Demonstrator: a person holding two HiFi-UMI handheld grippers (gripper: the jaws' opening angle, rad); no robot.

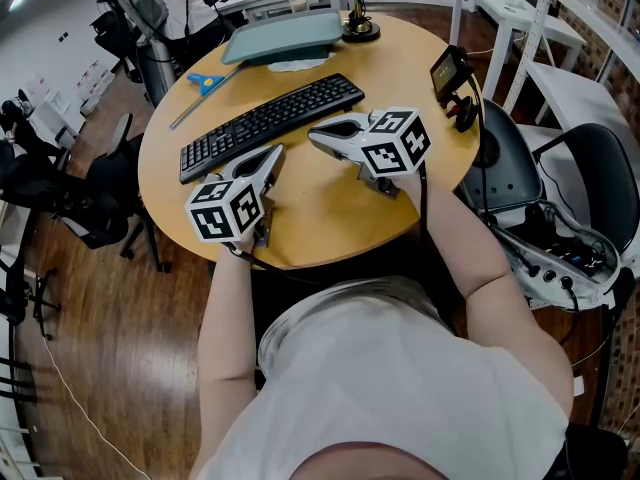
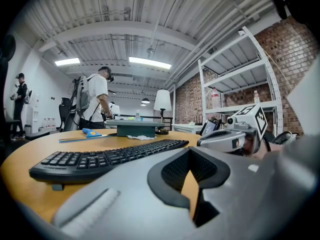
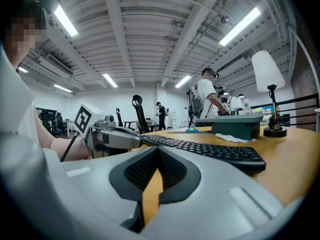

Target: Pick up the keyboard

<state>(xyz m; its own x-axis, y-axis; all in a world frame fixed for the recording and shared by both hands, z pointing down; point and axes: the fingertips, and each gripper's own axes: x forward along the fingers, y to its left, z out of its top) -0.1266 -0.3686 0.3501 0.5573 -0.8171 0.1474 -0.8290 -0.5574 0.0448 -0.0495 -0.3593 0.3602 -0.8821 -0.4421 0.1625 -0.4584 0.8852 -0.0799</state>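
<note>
Approach step, keyboard [image 1: 270, 123] not yet gripped. Your left gripper [image 1: 274, 152] and right gripper [image 1: 313, 136] sit just beside its near edge, jaws together, empty. Next: spread jaws, straddle edge, clamp, lift level.

The keyboard [image 1: 270, 125] is black. It lies on a honey-tan wooden worktop [image 1: 330, 223]. The left hand-held gripper [image 1: 274, 154] and the right hand-held gripper [image 1: 314, 138] are pale grey with black dimpled linings inside the jaws, and each carries a white cube printed with black square markers. A tool [image 1: 205, 81] has a bright blue handle with a yellow spot. The tray [image 1: 285, 36] is dull grey-teal. The lamp [image 1: 360, 28] has a black base. The floor [image 1: 130, 368] is brown plank wood.
</note>
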